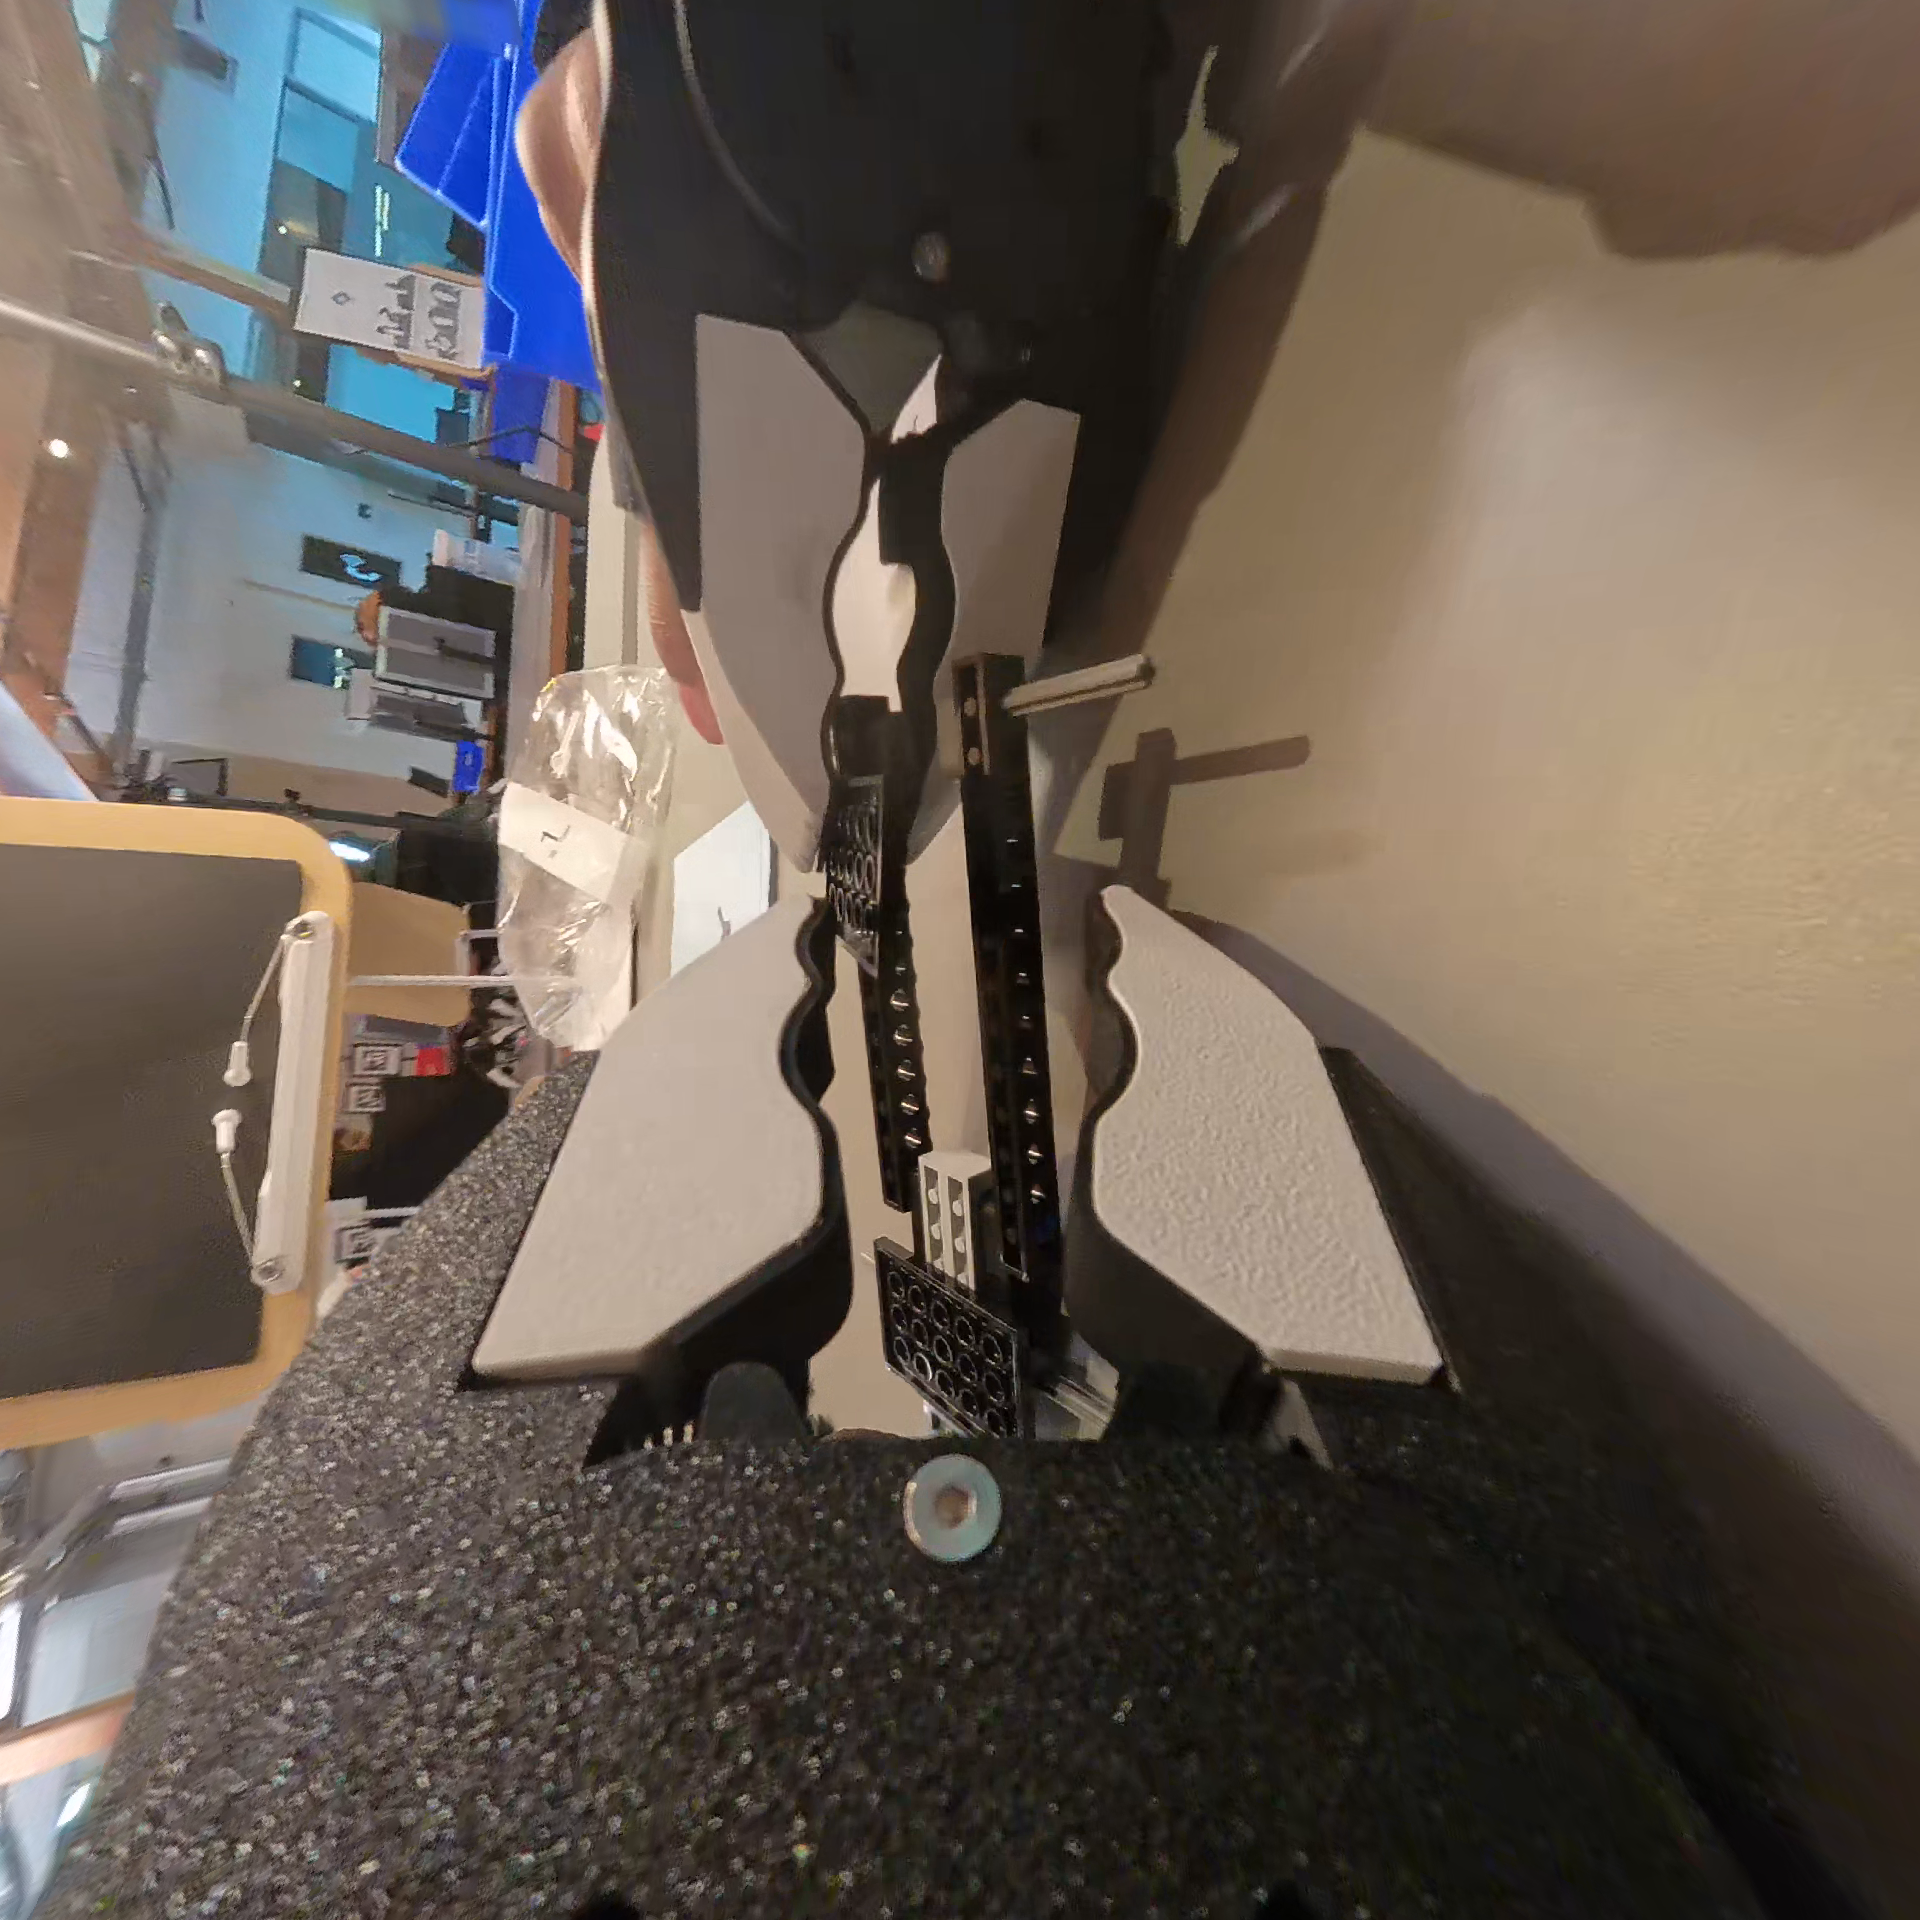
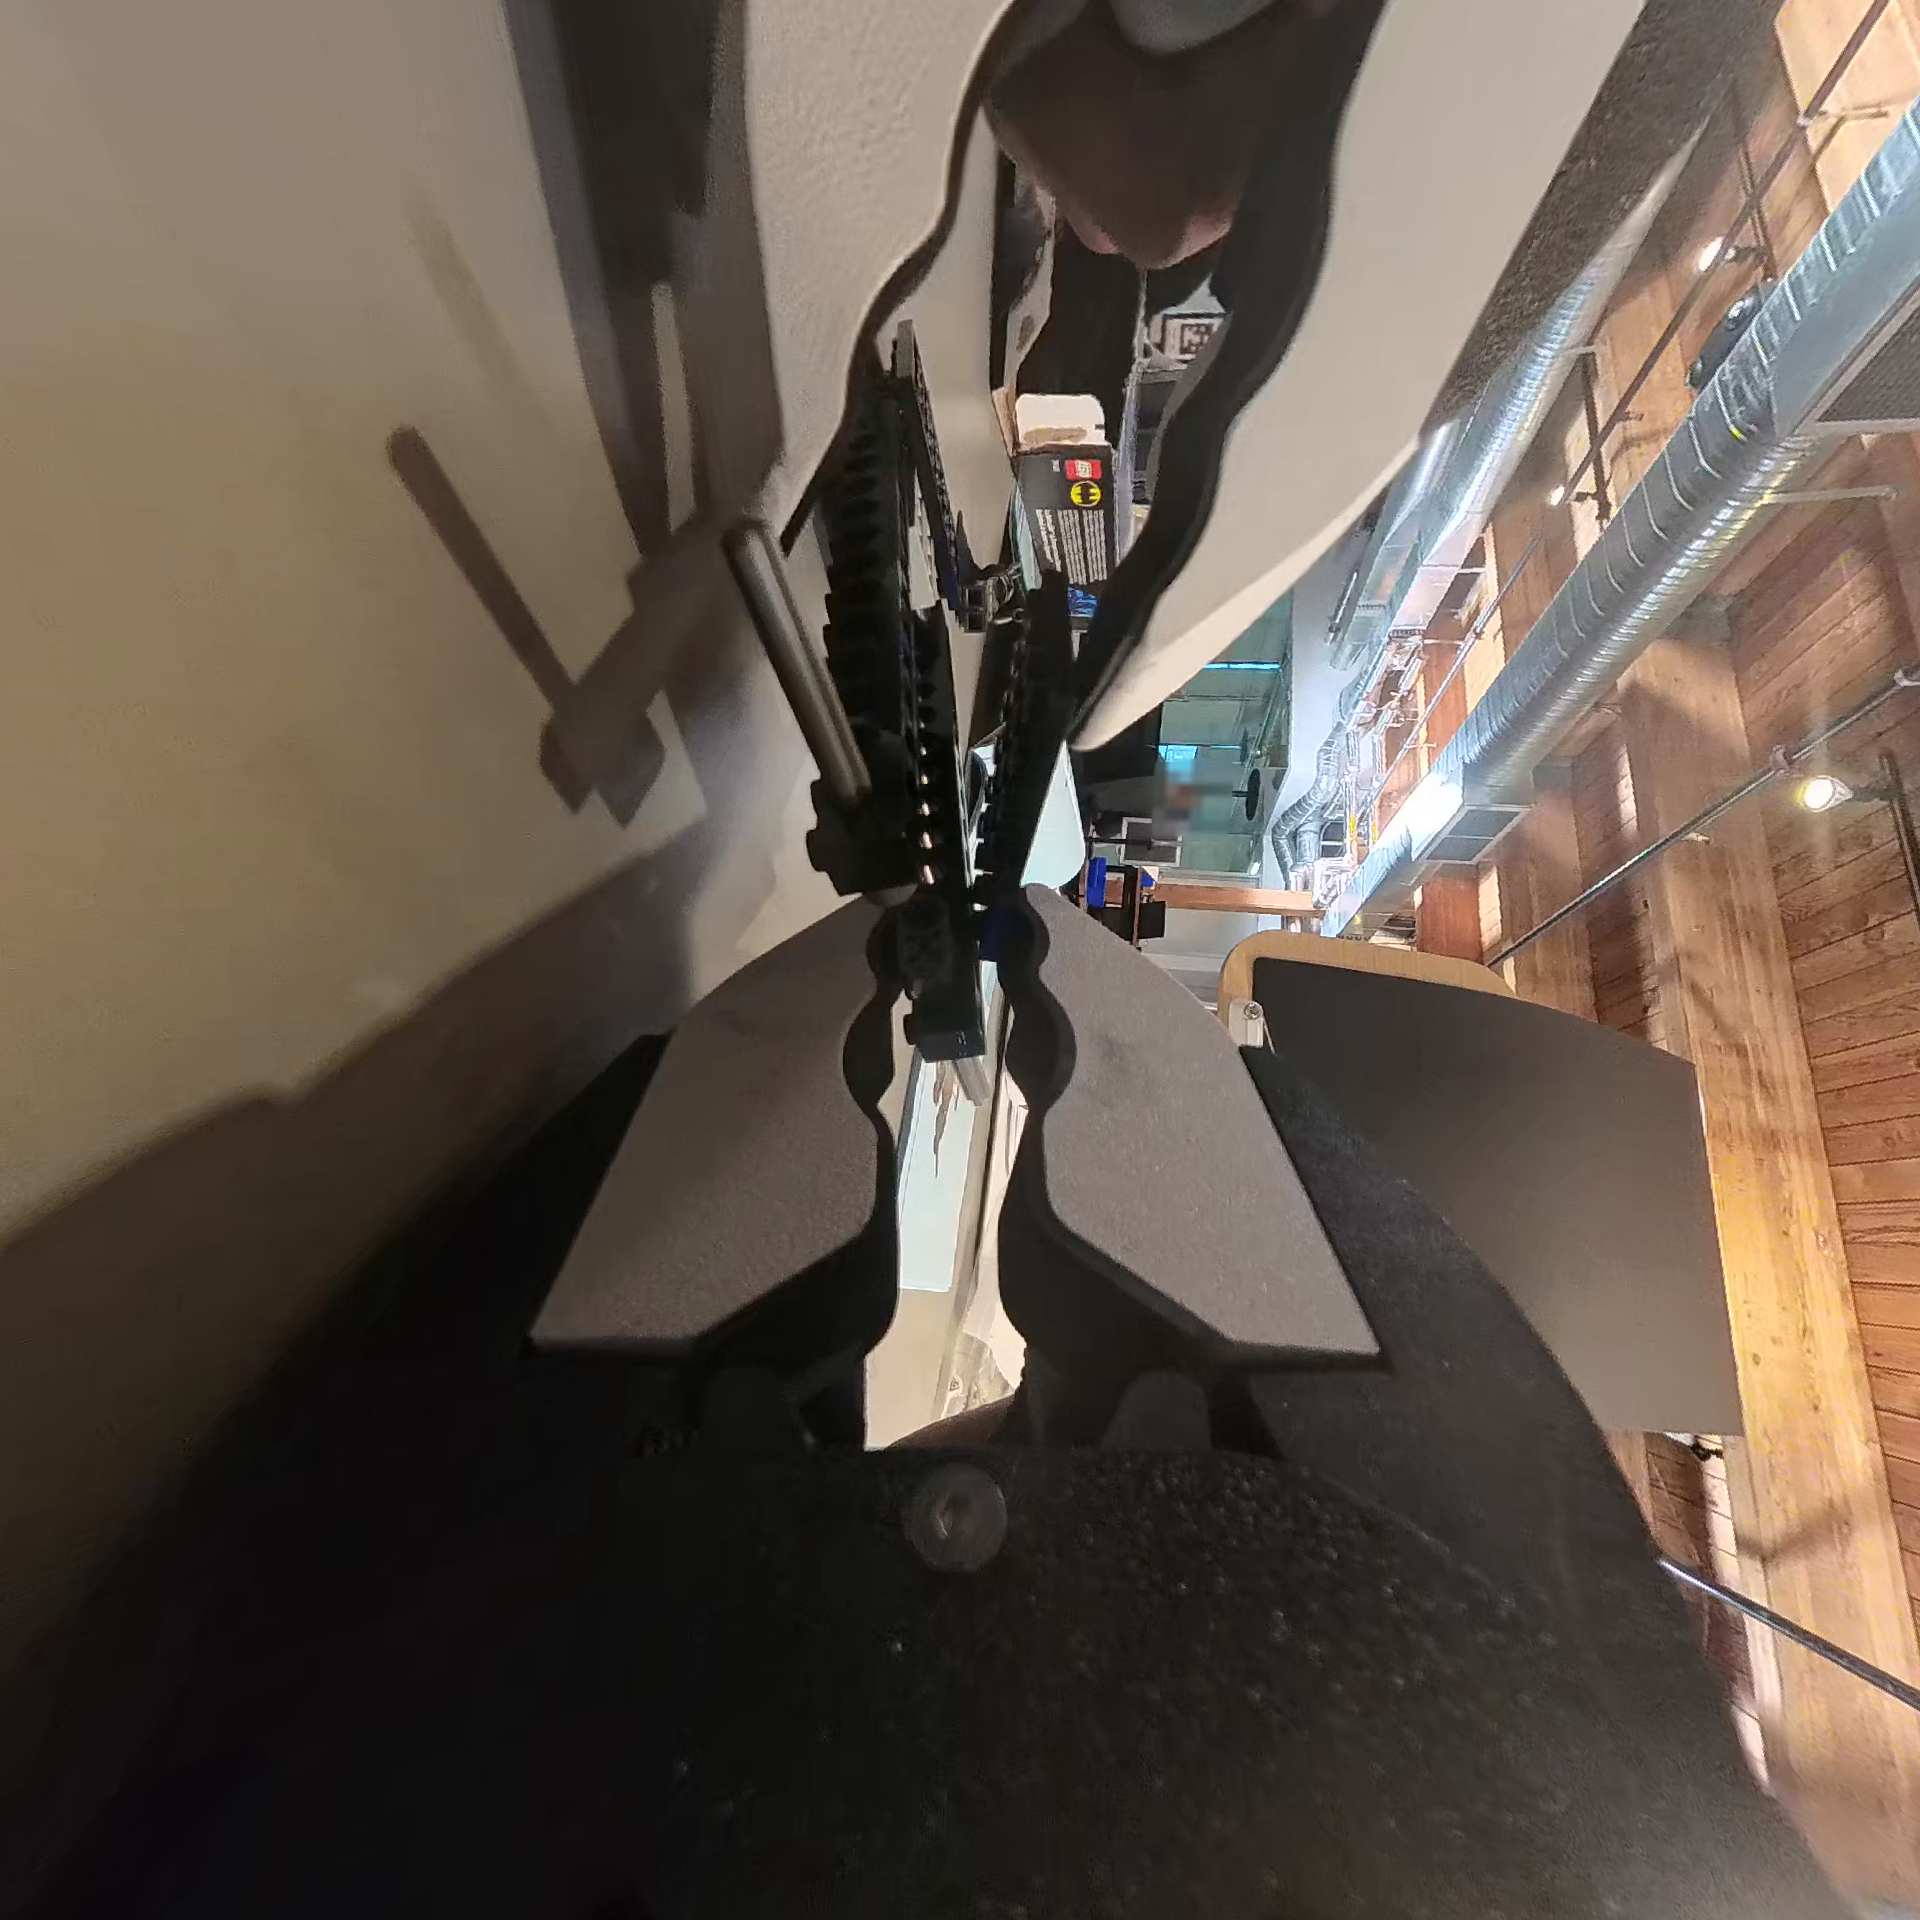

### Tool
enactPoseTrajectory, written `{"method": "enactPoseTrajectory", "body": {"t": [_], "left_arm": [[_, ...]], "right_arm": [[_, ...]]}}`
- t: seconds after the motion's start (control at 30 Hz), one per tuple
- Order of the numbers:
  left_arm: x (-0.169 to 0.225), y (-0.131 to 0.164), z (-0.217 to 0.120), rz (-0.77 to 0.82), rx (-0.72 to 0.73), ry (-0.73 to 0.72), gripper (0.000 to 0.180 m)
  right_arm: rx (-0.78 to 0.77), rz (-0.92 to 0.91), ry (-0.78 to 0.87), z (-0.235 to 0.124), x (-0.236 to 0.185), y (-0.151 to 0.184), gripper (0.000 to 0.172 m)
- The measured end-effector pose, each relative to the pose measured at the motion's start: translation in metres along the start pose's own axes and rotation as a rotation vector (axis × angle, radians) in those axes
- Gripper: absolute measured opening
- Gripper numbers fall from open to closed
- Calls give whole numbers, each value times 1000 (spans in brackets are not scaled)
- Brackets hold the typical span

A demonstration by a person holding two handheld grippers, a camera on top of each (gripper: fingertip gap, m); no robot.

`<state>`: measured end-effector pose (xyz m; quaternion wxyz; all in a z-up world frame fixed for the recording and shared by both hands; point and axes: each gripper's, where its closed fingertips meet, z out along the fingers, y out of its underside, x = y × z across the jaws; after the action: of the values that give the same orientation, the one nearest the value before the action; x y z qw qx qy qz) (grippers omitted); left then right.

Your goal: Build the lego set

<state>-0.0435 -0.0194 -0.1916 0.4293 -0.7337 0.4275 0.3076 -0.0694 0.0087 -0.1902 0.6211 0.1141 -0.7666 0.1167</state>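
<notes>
Table (image 1: 1558, 727): pale, bare beside the work.
Right gripper (image 2: 951, 956): fingers nearly together, clamped on one end of the black brick frame (image 1: 1008, 987).
Left gripper (image 1: 956, 997): fingers wide apart, either side of the frame's two long beams, pads clear of both.
Frame: hangs between the facing grippers, above the table.
Grey axle (image 1: 1081, 681): juts sideways from the frame's far end.
Clear bag (image 1: 582, 831): well beyond, left.

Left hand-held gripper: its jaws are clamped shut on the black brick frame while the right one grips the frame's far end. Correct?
Not quite. The left hand-held gripper stands open, its fingers apart from the black brick frame, as the left wrist view shows. The right hand-held gripper does grip the far end.
</notes>
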Motion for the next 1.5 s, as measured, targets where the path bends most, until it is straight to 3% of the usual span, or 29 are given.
{"method": "enactPoseTrajectory", "body": {"t": [0.2, 0.4, 0.53, 0.87, 1.03, 1.2, 1.37, 1.5], "left_arm": [[-10, 2, 8, 128, -88, -153, 42], [-11, 6, 11, 282, -146, -248, 20], [-10, 6, 13, 263, -122, -233, 19], [-10, 7, 10, 209, -88, -200, 18], [-8, 5, 8, 236, -68, -196, 18], [-7, 0, 1, 268, -24, -199, 18], [5, -10, -9, 304, 64, -147, 17], [17, -15, -12, 322, 117, -72, 17]], "right_arm": [[-6, 12, 6, 1, 1, 2, 17], [-17, 16, 5, -1, 1, 6, 18], [-31, 5, 6, 0, -1, 8, 19], [-80, 65, -18, -5, 5, 15, 43], [-108, 122, -129, -16, -3, 19, 49], [-98, 323, -341, -34, -16, 16, 51], [-28, 492, -503, -47, -28, 0, 40], [24, 503, -564, -50, -37, -15, 21]]}}
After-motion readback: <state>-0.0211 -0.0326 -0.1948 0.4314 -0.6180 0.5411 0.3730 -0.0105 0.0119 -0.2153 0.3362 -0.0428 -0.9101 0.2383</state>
